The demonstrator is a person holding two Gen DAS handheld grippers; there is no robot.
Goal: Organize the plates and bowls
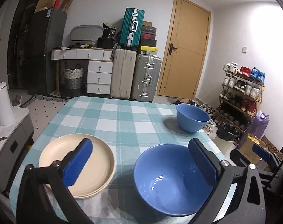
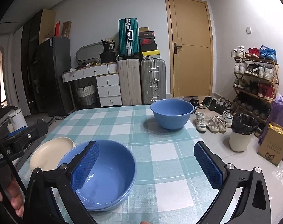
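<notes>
Tools left (image 1: 139, 160) and right (image 2: 147, 164) wide, empty | far bowl (image 2: 172, 113) near table edge (image 2: 197, 130) | cloth between bowls bare

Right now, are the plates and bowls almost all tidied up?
Partly. The cream plates look stacked, and the near blue bowl seems to sit in another, judging by a double rim. Nothing is in hand: the left gripper and right gripper are both open. Left to do: the far blue bowl sits alone at the table's far edge.
</notes>
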